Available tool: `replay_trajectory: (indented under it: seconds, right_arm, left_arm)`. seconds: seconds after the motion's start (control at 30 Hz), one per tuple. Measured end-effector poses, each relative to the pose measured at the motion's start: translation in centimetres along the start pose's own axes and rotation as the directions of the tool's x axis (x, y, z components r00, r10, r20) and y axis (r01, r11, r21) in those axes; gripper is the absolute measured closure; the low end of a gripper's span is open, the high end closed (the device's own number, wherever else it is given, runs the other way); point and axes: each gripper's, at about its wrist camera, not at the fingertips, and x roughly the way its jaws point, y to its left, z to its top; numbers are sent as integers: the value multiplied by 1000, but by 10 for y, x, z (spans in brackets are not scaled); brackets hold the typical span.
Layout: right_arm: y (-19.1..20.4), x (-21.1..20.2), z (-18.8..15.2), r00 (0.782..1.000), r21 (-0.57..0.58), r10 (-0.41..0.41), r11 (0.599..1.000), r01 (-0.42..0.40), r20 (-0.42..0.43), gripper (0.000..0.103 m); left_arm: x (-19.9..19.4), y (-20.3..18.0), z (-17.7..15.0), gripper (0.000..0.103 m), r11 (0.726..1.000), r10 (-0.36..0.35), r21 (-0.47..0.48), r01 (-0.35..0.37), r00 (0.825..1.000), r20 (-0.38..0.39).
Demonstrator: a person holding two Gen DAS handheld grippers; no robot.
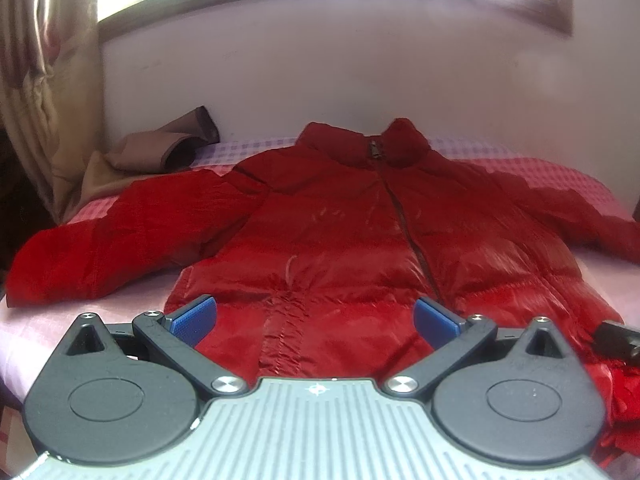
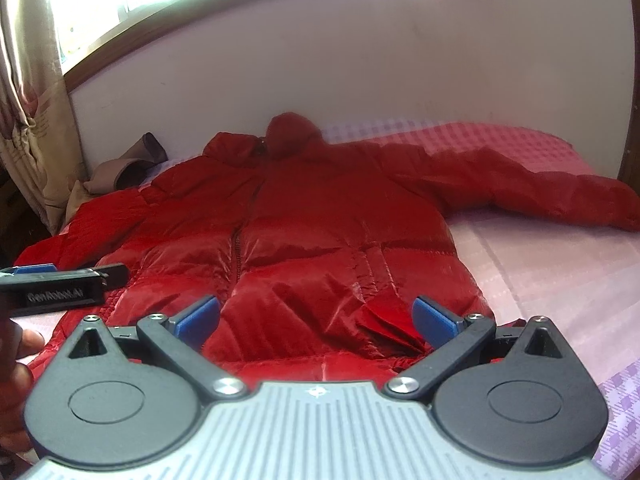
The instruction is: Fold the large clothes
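A red puffer jacket [image 1: 340, 216] lies spread face up on the bed, zipped, collar toward the wall, both sleeves stretched out sideways. My left gripper [image 1: 316, 318] hovers open over the hem on the left half, blue pads wide apart with nothing between them. My right gripper [image 2: 316, 320] is open over the hem of the jacket [image 2: 312, 232] on the right half, also holding nothing. The left gripper [image 2: 56, 284] shows from the side at the left edge of the right wrist view, with a hand [image 2: 24, 344] under it.
The bed has a pink checked sheet [image 2: 560, 272] with bare room to the right of the jacket. A brown garment [image 1: 152, 152] lies bunched at the far left by the wall. A curtain [image 1: 44, 80] hangs at left under a bright window.
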Motion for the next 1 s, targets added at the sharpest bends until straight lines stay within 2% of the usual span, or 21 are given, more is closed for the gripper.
replay_trajectory:
  seconds: [0.2,0.3,0.43,0.77,1.0]
  right_arm:
    - [-46,-3,9,999,135,-27,991,22,35,0]
    - [-75,-5,13,997,226,-64,973,52,46,0]
    - [-100,-6,15,995,301,-85,951,68,43,0]
    - [-95,4,14,995,240,-101,966,94,17,0]
    - [-62,7,12,996,129,-91,988,88,23,0]
  left_arm:
    - [6,20,6,0,998,26,-50,-26,1000,2]
    - [10,27,9,0,997,20,-77,-21,1000,-13]
    - [14,22,10,0,998,38,-56,-39,999,-19]
    - [18,8,13,0,999,39,-27,-39,999,-15]
    - [19,6,12,0,999,37,-30,-37,999,-30]
